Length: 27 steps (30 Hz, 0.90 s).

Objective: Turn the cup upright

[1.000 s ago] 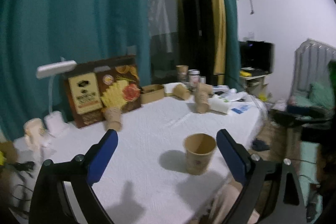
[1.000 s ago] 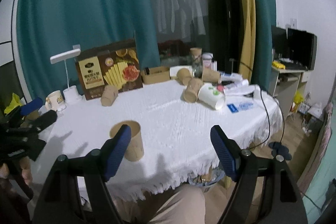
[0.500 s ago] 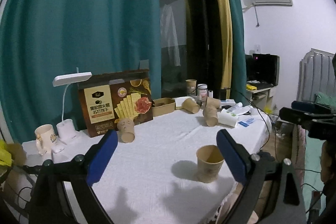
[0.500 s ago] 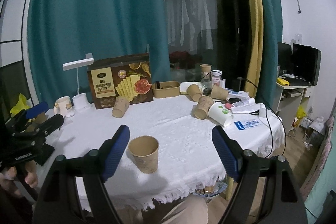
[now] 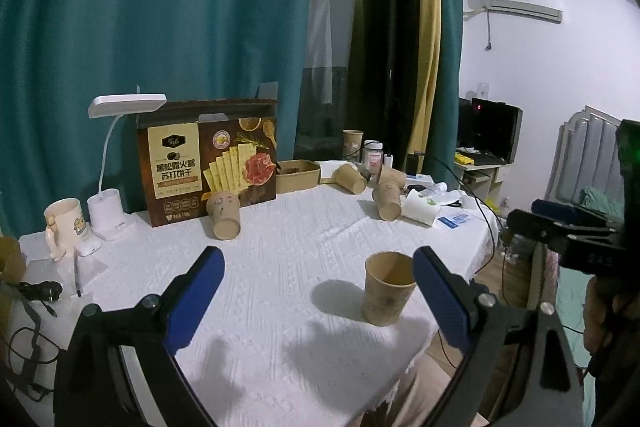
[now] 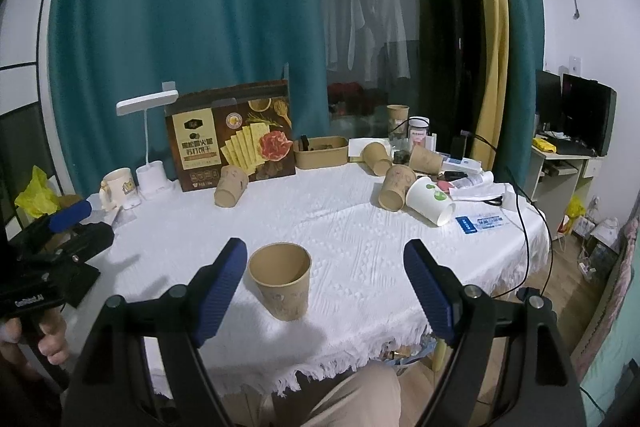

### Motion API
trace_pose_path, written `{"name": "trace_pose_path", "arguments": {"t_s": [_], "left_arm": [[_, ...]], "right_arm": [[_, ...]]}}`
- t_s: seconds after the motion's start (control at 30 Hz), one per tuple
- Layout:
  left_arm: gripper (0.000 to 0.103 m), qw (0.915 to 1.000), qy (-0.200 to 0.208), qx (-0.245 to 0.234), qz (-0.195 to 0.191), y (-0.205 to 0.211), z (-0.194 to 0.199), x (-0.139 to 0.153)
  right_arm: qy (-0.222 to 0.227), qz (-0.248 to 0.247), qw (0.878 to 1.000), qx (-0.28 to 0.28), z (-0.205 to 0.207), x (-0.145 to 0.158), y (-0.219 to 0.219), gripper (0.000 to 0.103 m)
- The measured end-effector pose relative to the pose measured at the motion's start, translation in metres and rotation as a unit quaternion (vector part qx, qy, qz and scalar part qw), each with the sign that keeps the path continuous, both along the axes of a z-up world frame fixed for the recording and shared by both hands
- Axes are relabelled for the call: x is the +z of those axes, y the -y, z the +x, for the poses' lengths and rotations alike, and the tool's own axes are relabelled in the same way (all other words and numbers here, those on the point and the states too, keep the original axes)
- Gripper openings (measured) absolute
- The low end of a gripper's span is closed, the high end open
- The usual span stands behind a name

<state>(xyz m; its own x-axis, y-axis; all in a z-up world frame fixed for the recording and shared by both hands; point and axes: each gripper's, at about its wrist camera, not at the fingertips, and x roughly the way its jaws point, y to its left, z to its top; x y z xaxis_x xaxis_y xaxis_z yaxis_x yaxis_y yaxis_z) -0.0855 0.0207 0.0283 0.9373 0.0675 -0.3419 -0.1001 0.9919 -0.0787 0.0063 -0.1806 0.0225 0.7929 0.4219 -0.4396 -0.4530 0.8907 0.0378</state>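
A: cup (image 6: 282,281) colour?
B: tan kraft paper, faint printed marks on the side. Tablecloth (image 6: 344,227) white, embossed texture, fringed edge.
A: grippers?
B: blue pads (image 6: 220,285) on black frames. Curtain (image 6: 180,27) teal; second one (image 5: 426,39) mustard yellow.
A: box?
B: cracker box (image 5: 208,163) dark brown, cream label, yellow crackers, red ham.

Ahead of me, heavy teal curtains (image 6: 192,27) cover the far wall, parted around a dark glass window (image 6: 400,27) where pale garments hang. A narrow yellow curtain strip (image 5: 428,39) falls beside it. To the right I see a plain white wall (image 5: 532,75) carrying a white wall-mounted air conditioner (image 5: 520,7). Below it a black flat screen (image 6: 588,117) sits on a small white desk (image 6: 560,167). Wooden floorboards (image 6: 572,267) show at far right. The light is dim and bluish.
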Motion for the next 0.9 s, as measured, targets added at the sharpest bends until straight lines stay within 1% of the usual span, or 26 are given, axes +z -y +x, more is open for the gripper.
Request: {"name": "trace_pose_path", "arguments": {"t_s": [0.33, 0.53, 0.63, 0.9], "left_arm": [[0.095, 1.0, -0.004, -0.002, 0.002, 0.003, 0.003, -0.001], [0.095, 0.9999, -0.008, -0.006, 0.004, 0.008, 0.006, -0.002], [0.095, 1.0, 0.0, -0.009, 0.0, 0.008, 0.005, -0.001], [0.095, 0.9999, -0.002, -0.008, 0.006, 0.01, 0.009, 0.001]], "right_arm": [[-0.001, 0.0, 1.0, -0.001, 0.001, -0.001, -0.001, 0.079], [-0.005, 0.001, 1.0, -0.002, 0.004, -0.007, 0.005, 0.079], [-0.006, 0.001, 1.0, -0.002, 0.005, -0.008, 0.007, 0.079], [-0.008, 0.0, 1.0, -0.002, 0.007, -0.009, 0.009, 0.079]]}}
